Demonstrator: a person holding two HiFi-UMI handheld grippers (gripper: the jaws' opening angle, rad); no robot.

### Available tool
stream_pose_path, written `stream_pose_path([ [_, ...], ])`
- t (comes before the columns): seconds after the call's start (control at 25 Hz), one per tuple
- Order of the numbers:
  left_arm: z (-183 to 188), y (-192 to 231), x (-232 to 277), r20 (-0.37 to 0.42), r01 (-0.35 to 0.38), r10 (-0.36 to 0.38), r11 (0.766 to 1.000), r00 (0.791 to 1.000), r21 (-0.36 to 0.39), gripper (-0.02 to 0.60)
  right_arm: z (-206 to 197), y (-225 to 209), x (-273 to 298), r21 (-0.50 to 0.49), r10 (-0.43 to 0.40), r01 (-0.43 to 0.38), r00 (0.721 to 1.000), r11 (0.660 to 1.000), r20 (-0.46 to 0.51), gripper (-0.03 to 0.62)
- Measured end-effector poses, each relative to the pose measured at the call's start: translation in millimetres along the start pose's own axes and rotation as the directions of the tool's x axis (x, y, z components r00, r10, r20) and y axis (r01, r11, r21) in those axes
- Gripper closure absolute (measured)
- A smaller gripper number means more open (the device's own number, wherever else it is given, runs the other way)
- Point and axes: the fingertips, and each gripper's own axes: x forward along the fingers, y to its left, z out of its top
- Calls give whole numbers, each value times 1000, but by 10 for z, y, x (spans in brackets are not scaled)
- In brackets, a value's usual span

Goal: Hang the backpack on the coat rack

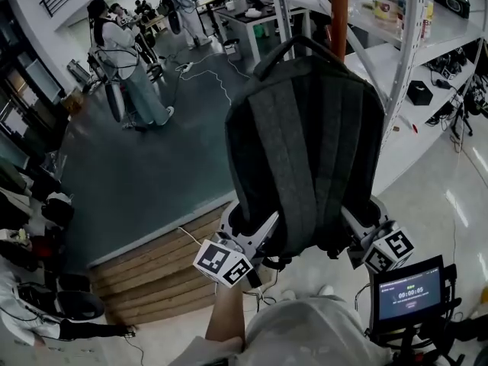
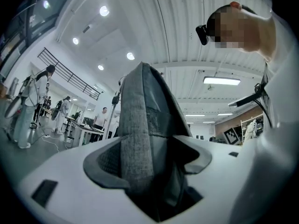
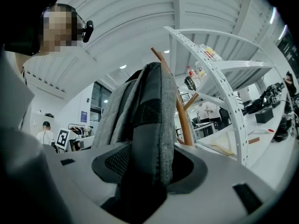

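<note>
Both our left gripper (image 1: 255, 233) and right gripper (image 1: 357, 226) clamp the backpack (image 1: 305, 143) low, offering its handle (image 1: 293, 46) to the twelve-o'clock coat rack (image 1: 338, 14).

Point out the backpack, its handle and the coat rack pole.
backpack (image 1: 305, 151), head view, back panel
handle (image 1: 276, 52), head view, loop's left side
coat rack pole (image 1: 338, 14), head view, shaft above backpack

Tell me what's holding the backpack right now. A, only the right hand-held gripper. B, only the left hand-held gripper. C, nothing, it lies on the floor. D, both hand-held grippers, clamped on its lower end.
D: the left hand-held gripper and the right hand-held gripper each have jaws shut on fabric of the backpack, and the head view shows it held up between them.
</note>
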Motion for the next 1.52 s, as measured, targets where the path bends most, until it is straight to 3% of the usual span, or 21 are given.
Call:
stream_pose_path([
  [0.28, 519, -66, 627, 83, -10, 5, 998, 997, 58, 264, 764, -465, 177, -79, 32, -26, 996, 997, 87, 364],
  [0.52, 911, -133, 783, 154, 23, -40, 993, 987, 116, 264, 1212, -446, 191, -150, 38, -15, 987, 989, 158, 364],
  [0.76, 1153, -312, 1340, 176, 72, -98, 986, 980, 149, 264, 1652, -848, 88, -176, 13, 25, 978, 984, 210, 364],
  [1.12, 1163, -333, 1641, 167, 140, -161, 982, 973, 129, 264, 1768, -1024, 12, -179, -60, 101, 973, 979, 221, 364],
  [1.52, 1089, -253, 1789, 134, 161, -170, 984, 976, 79, 264, 1740, -1143, 49, -149, -106, 135, 977, 979, 186, 364],
])
